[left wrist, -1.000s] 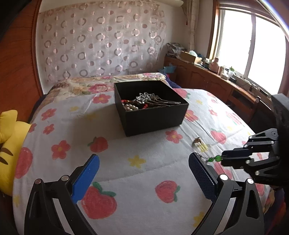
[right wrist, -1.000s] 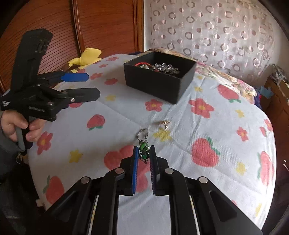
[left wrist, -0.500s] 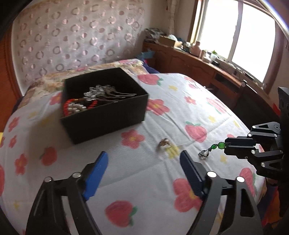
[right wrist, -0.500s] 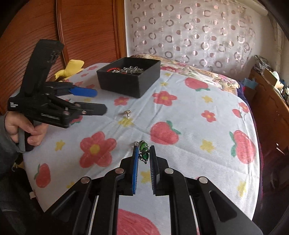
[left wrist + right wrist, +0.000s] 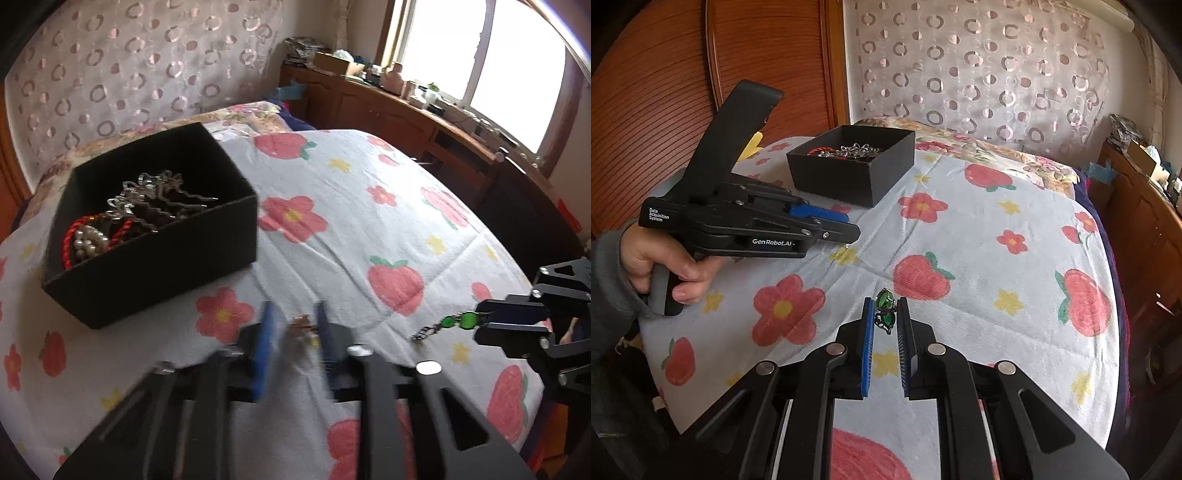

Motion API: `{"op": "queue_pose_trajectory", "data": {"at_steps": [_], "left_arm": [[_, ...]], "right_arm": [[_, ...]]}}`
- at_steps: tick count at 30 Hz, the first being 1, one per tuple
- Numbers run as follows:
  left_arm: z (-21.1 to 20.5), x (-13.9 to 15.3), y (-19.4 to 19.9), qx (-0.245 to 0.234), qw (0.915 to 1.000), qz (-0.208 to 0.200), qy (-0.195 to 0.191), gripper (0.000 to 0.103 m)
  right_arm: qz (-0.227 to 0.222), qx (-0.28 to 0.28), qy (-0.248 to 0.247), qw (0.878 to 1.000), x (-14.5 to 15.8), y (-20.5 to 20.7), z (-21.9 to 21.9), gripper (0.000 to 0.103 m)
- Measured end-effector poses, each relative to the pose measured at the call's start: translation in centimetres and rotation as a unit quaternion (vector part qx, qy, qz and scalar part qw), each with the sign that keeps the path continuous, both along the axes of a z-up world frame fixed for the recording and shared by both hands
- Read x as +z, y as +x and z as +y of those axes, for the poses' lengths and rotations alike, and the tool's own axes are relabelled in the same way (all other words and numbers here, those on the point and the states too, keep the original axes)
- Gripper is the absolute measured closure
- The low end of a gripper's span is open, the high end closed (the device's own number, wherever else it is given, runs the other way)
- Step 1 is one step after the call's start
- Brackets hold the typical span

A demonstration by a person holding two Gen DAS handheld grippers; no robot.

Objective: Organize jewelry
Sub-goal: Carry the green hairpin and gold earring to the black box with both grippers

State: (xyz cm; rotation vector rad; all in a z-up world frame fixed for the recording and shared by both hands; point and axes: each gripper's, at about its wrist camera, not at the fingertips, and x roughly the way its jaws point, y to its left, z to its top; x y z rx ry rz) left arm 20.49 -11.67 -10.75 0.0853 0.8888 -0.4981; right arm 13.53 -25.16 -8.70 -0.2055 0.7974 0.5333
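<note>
Both grippers narrowed: right gripper (image 5: 885, 317) clamps the green earring (image 5: 884, 312); left gripper (image 5: 295, 332) brackets a small trinket (image 5: 301, 326).

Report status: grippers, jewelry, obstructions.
Right gripper shut on green earring, held above bed. Left gripper narrowed around small earring, blurred, grip unclear. Box open, path unobstructed.

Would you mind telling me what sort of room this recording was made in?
Most likely a home bedroom: a bed under a strawberry-and-flower printed quilt, a circle-patterned fabric headboard behind it, and a wooden sideboard cluttered with household items below the bright window.
</note>
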Motion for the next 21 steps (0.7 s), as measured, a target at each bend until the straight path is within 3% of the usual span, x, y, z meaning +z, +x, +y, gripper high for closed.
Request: {"op": "queue_pose_trajectory", "data": {"at_steps": [5,21], "left_arm": [[0.2,0.4,-0.6,0.0,0.9999,-0.013,0.006,0.093],[4.9,5.7,-0.1,0.039,0.997,-0.057,-0.036,0.093]], "right_arm": [[-0.004,0.002,0.002,1.0,0.4,0.2,0.4,0.089],[-0.043,0.01,0.023,0.999,5.0,3.3,2.6,0.089]]}}
